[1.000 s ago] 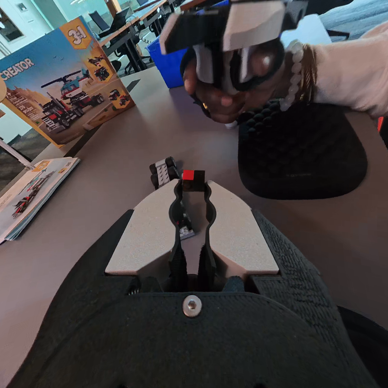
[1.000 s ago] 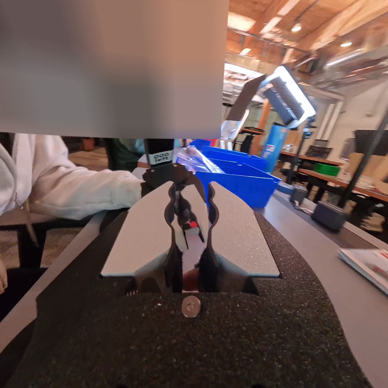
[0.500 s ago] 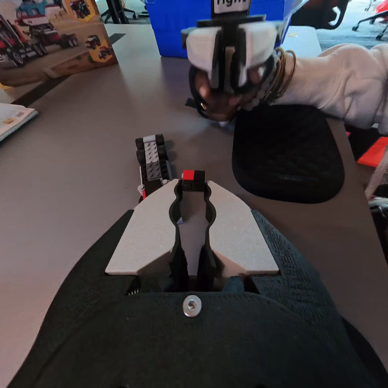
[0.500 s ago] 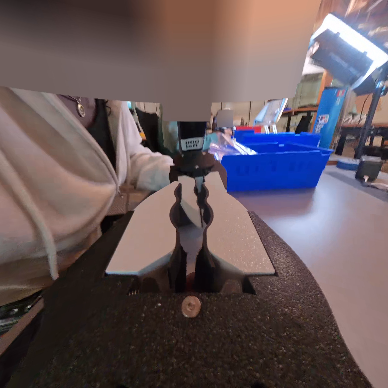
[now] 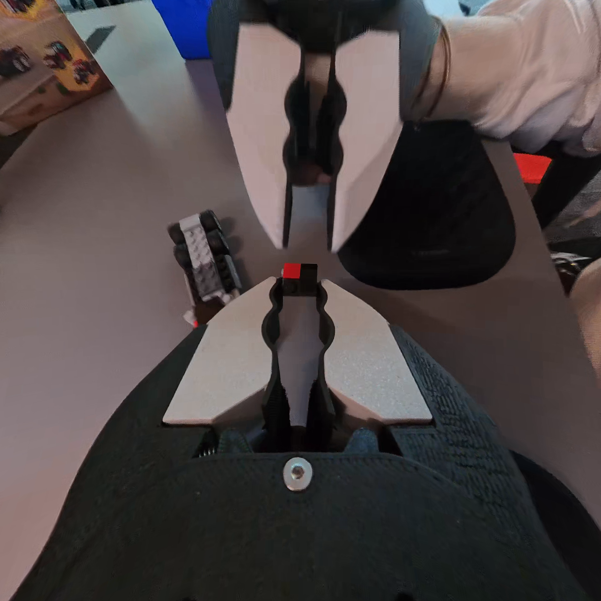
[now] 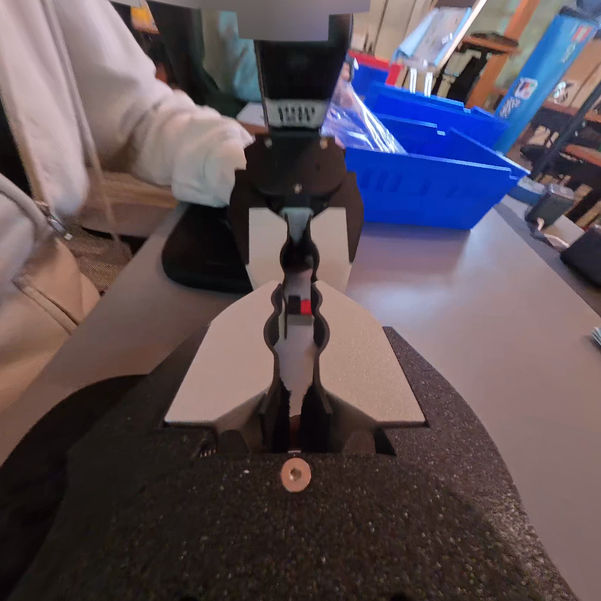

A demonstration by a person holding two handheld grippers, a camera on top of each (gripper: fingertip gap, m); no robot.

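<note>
My left gripper is shut on a small black and red brick piece and holds it at its fingertips above the grey table. My right gripper faces it tip to tip, a short way beyond the piece, with its jaws partly apart and only table showing between the fingertips. In the right wrist view the same piece shows through the gap of my right gripper, not touched by its pads. A small grey and black wheeled brick build lies on the table just left of the left fingers.
A black cushioned pad lies to the right under a person's white sleeve. A printed toy box stands at the far left. A blue bin with clear plastic in it sits at the table's far side. Spacing between my two grippers at the tips: around 4 cm.
My right gripper narrowed its jaws, tipped down and came close until its tips nearly meet the left gripper's. The left gripper kept the black and red piece throughout.
</note>
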